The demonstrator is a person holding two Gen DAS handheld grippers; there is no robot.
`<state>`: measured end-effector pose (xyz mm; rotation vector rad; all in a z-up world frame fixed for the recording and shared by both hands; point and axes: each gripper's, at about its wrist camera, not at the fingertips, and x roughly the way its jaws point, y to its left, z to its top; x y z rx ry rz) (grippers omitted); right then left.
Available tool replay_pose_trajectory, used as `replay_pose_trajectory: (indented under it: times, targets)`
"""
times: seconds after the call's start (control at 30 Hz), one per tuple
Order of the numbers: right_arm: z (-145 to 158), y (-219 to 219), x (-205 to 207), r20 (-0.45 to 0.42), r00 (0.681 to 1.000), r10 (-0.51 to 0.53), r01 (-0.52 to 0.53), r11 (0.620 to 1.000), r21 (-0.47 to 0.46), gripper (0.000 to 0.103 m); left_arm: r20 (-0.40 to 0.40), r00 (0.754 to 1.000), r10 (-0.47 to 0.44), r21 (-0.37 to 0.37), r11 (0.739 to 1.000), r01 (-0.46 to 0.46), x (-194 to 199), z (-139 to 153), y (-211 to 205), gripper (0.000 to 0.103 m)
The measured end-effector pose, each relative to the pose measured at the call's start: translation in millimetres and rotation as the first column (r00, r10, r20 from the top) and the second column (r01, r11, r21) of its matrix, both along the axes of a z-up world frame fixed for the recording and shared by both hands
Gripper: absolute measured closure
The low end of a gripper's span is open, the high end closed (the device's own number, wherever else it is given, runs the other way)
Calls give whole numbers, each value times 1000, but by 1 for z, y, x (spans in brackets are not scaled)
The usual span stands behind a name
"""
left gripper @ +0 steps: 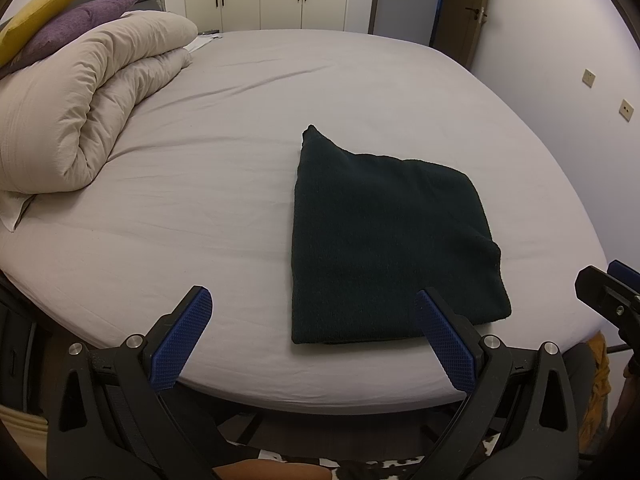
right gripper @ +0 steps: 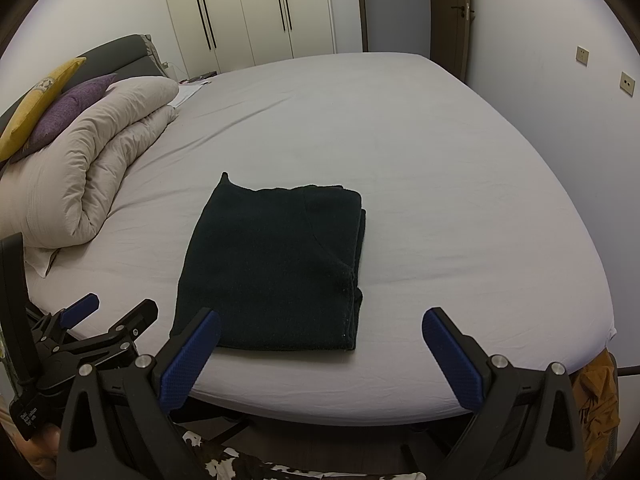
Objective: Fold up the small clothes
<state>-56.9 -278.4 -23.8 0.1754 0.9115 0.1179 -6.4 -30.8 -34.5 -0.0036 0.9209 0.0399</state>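
Observation:
A dark green knit garment [left gripper: 388,240] lies folded into a flat rectangle on the grey bed sheet [left gripper: 200,200], near the bed's front edge. It also shows in the right wrist view [right gripper: 276,268]. My left gripper [left gripper: 314,300] is open and empty, held above the bed's front edge with its right finger over the garment's near edge. My right gripper [right gripper: 320,320] is open and empty, just in front of the garment's near edge. The left gripper shows at the lower left of the right wrist view [right gripper: 116,312].
A rolled beige duvet [left gripper: 88,104] lies at the left of the bed with a purple cushion [left gripper: 76,24] and a yellow cushion [left gripper: 44,4] behind it. A wardrobe [right gripper: 248,8] and a door [right gripper: 452,12] stand beyond the bed. A wall [right gripper: 560,120] runs along the right.

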Motion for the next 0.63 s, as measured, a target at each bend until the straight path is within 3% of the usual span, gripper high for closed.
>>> replay_pose_trajectory:
  times: [0.63]
  targets:
    - [-3, 2, -4, -6, 1000, -1, 1, 1000, 7, 0, -2, 1000, -5, 3, 1000, 5, 0, -4, 0, 0]
